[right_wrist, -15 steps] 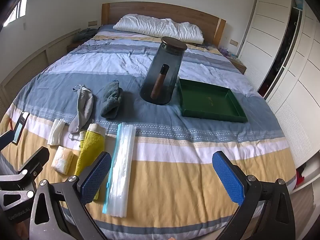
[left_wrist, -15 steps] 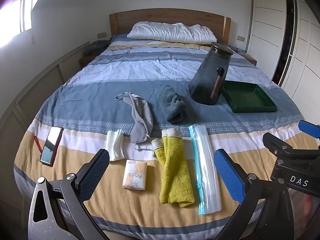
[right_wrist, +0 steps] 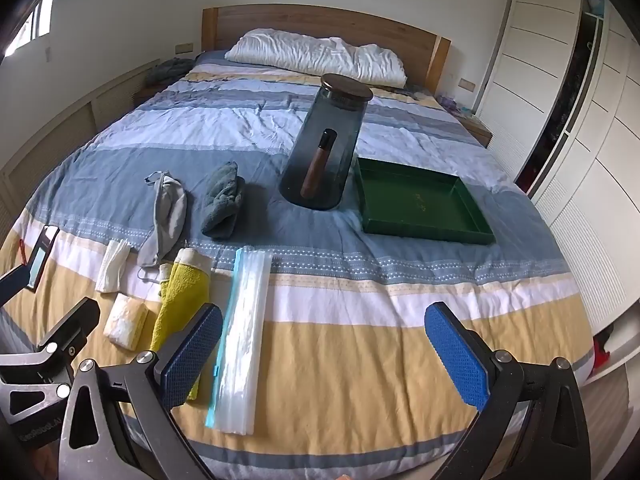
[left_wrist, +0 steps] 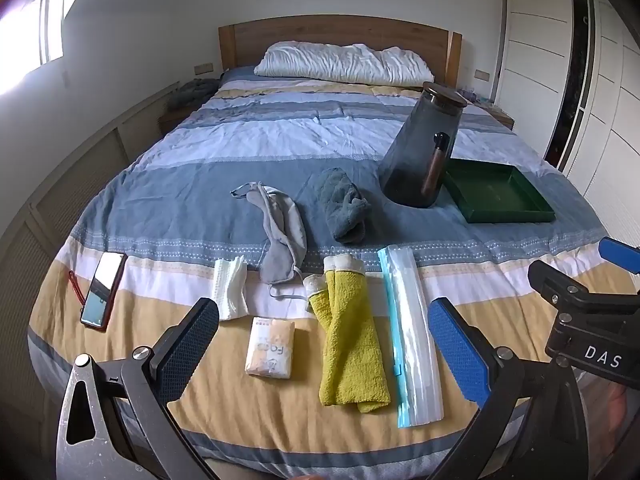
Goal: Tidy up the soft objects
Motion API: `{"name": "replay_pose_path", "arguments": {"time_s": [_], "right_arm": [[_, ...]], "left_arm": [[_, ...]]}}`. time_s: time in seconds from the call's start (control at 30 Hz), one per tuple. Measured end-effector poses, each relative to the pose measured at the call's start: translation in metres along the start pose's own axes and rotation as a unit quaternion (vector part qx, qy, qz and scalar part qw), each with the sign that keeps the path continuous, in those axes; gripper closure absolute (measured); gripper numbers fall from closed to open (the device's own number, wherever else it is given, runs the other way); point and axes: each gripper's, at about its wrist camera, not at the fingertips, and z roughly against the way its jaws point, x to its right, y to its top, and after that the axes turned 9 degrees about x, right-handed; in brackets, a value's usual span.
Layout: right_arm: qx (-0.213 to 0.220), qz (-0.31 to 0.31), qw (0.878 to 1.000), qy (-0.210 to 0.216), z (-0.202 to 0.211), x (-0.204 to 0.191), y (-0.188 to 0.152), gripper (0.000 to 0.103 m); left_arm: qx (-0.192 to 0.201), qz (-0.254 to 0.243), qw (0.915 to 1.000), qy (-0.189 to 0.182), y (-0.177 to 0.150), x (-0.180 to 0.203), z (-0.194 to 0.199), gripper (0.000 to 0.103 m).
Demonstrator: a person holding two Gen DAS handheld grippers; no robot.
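Both your tools are spread wide and hold nothing: left tool (left_wrist: 322, 344), right tool (right_wrist: 324, 354), each hovering above the foot of the striped blue, white and yellow bed quilt (left_wrist: 280, 152). The soft things lie in a loose row ahead of the left tool: folded white cloth (left_wrist: 230, 290), small cream tissue pack (left_wrist: 270, 347), rolled mustard-yellow towel (left_wrist: 352, 336), with a grey fabric eye mask (left_wrist: 280, 236) and a bunched grey-blue cloth (left_wrist: 344, 210) farther up the bed. The yellow towel's long axis runs away from you, toward the headboard, so a grasp across its width suits. Left tool is nearer to all of these; the right tool sits just beside the clear zip bag with a blue seal strip (right_wrist: 242, 336). The dark green square tray (right_wrist: 420, 204) lies ahead and right, nearer the right tool, touching or just beside the tall smoky glass jar (right_wrist: 328, 148). Readable writing: "DAS" on the right tool's body in the left view; the pack's lettering is upside down, roughly "Face", uncertain.
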Motion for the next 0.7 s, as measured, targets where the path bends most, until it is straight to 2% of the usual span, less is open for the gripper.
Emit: {"name": "replay_pose_path", "arguments": {"time_s": [0.7], "right_arm": [[0.001, 0.001, 1.000, 0.000, -0.0006, 0.0002, 0.0004, 0.000]], "left_arm": [[-0.001, -0.001, 1.0000, 0.000, -0.0020, 0.0002, -0.0006, 0.001]]}}
